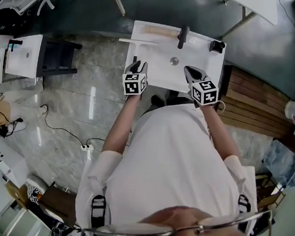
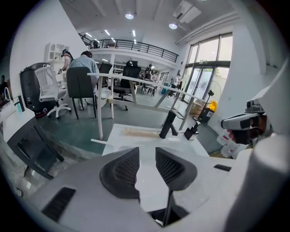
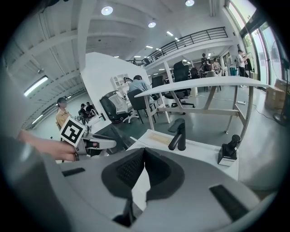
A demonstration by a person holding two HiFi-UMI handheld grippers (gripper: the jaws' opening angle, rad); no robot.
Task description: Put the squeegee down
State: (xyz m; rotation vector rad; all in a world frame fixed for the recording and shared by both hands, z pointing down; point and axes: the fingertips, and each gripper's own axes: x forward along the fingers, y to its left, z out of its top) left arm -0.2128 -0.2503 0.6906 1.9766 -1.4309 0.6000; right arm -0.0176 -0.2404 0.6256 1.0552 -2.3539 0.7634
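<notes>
The squeegee [image 1: 135, 47] is white and T-shaped. It lies on the left rim of the white sink [image 1: 157, 71], its blade poking past the edge. Only the blade [image 2: 99, 142] shows in the left gripper view. My left gripper [image 1: 138, 66] hovers just short of the handle, jaws apart with nothing between them [image 2: 147, 152]. My right gripper [image 1: 191, 71] hangs over the basin's right side, jaws closed together and empty [image 3: 144, 152]. The right gripper view also catches the left gripper's marker cube [image 3: 72, 131].
A black faucet [image 1: 183, 36], a drain [image 1: 174, 61], a tan strip [image 1: 160, 31] and a black dispenser [image 1: 217, 45] are on the sink. A wooden bench [image 1: 252, 107] stands to the right. Another white unit [image 1: 24, 53] stands to the left. Cables cross the floor.
</notes>
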